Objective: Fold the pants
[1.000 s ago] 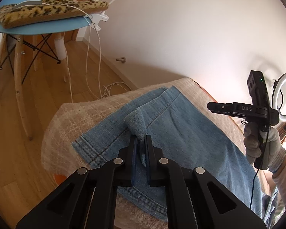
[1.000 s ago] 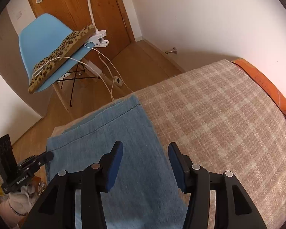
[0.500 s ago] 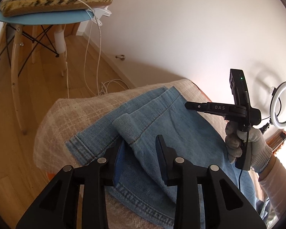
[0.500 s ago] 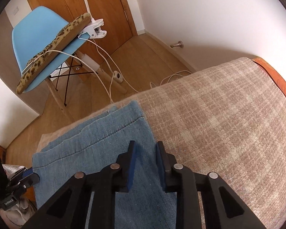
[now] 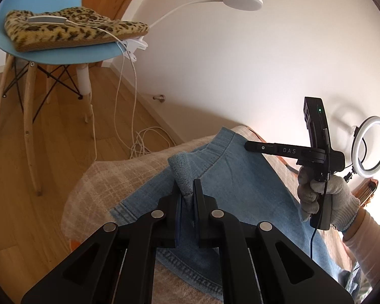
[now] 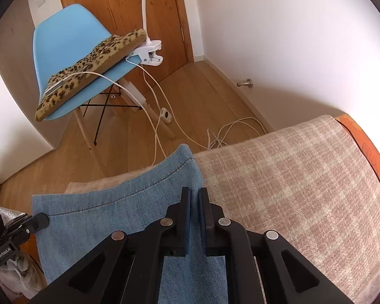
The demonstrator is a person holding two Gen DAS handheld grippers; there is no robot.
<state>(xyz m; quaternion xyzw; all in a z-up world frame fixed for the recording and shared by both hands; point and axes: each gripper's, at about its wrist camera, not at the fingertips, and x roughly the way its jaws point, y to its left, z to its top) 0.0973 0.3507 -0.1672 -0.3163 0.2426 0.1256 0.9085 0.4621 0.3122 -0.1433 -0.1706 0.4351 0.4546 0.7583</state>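
Light blue denim pants (image 5: 240, 192) lie on a beige checked blanket (image 5: 114, 177). My left gripper (image 5: 187, 190) is shut on a raised fold of the pants' near hem edge. The right gripper shows in the left wrist view (image 5: 248, 146), held by a gloved hand at the pants' far corner. In the right wrist view my right gripper (image 6: 194, 195) is shut on the right edge of the pants (image 6: 109, 223), lifting it slightly off the blanket (image 6: 291, 182). The left gripper shows at the left edge of that view (image 6: 41, 220).
A blue chair (image 6: 63, 45) with a leopard cushion (image 5: 71, 27) and a clip lamp (image 5: 242, 1) stands on the wooden floor beyond the bed end. White cables (image 6: 230, 131) lie on the floor. A ring light (image 5: 369, 147) stands by the wall.
My left gripper opened, then shut again on the hem fold and lifted it. My right gripper went from open to shut on the pants' edge and raised it.
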